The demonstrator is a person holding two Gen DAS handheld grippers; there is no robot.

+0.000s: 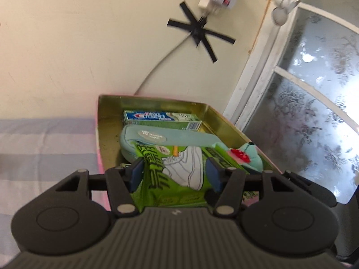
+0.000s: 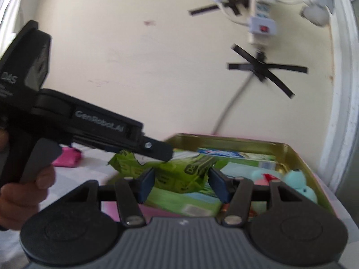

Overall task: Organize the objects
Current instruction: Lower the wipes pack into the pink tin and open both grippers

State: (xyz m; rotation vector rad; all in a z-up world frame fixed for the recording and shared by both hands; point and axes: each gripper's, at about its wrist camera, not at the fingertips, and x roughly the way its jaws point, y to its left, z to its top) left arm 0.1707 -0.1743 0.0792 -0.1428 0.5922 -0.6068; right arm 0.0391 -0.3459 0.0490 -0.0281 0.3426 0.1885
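Observation:
A gold-lined tin box (image 1: 107, 121) with a pink outside lies on the bed. It holds a toothpaste carton (image 1: 161, 117), a light blue pouch (image 1: 152, 139) and a teal plush toy (image 1: 249, 157). My left gripper (image 1: 174, 172) is shut on a green packet (image 1: 177, 174) with a white shoe print and holds it over the box. In the right wrist view the left gripper (image 2: 166, 154) holds that packet (image 2: 179, 172) above the box (image 2: 291, 157). My right gripper (image 2: 181, 185) is open in front of the packet, holding nothing.
A pink object (image 2: 67, 159) lies on the striped bedsheet (image 1: 44, 148) left of the box. The cream wall (image 1: 89, 44) has black tape crosses and a cable. A frosted window (image 1: 314, 112) stands to the right.

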